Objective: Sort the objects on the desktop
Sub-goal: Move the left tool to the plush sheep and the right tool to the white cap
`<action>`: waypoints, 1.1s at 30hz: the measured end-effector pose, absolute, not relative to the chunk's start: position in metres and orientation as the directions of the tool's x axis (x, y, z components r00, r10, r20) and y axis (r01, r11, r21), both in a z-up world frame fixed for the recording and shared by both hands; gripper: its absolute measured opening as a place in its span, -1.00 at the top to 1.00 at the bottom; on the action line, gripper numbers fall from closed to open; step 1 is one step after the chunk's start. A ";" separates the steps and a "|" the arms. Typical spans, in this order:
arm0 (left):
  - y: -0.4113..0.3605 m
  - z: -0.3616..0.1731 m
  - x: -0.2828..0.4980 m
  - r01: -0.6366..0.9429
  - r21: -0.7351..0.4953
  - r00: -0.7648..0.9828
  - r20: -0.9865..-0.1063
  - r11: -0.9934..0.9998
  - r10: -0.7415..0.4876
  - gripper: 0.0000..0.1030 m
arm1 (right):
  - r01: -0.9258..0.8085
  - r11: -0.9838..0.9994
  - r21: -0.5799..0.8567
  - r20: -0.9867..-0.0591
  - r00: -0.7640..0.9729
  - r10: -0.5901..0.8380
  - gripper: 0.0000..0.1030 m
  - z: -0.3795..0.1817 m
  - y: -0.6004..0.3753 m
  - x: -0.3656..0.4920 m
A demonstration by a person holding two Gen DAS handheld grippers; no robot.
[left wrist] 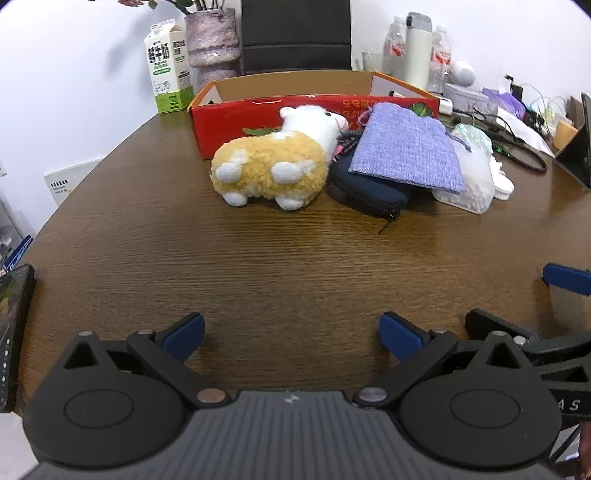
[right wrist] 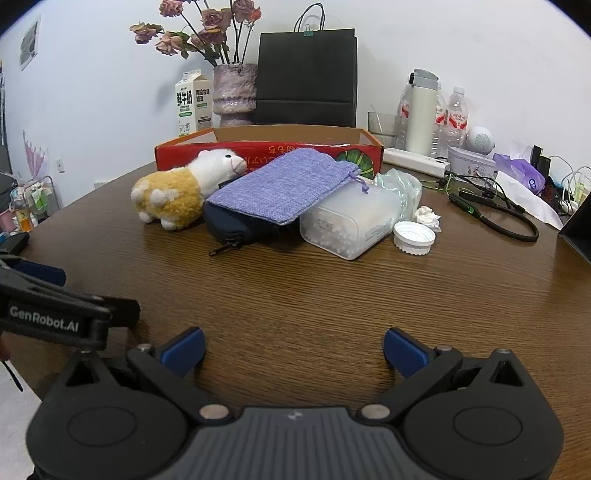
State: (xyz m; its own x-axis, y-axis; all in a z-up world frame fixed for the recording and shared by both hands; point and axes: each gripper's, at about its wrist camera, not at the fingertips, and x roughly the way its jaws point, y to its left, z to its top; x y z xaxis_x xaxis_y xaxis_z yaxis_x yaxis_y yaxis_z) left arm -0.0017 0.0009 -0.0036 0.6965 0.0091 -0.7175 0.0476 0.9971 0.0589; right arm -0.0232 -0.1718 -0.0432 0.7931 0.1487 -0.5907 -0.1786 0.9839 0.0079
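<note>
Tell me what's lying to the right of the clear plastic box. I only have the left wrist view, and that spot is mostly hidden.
Observer: A white screw cap lies on the table right beside the clear plastic box, open side up.
Operator: Anything else near it?
Observer: A crumpled white tissue sits just behind the cap, close against it.
Operator: And the black thing at the back, what is it?
Observer: A black paper bag with loop handles and a green binder clip on its top edge.
</note>
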 end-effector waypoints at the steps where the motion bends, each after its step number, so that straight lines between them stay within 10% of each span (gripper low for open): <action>1: 0.001 -0.003 -0.001 0.047 0.058 0.692 -0.722 0.997 0.010 -1.00 | -0.179 0.984 0.008 -0.590 0.793 0.149 -1.00 -0.043 -0.172 -0.023; 33: 0.031 0.015 0.022 0.074 -0.056 0.814 -0.574 0.996 -0.092 -1.00 | -0.158 0.987 0.012 -0.536 0.832 0.140 -0.78 -0.010 -0.229 0.011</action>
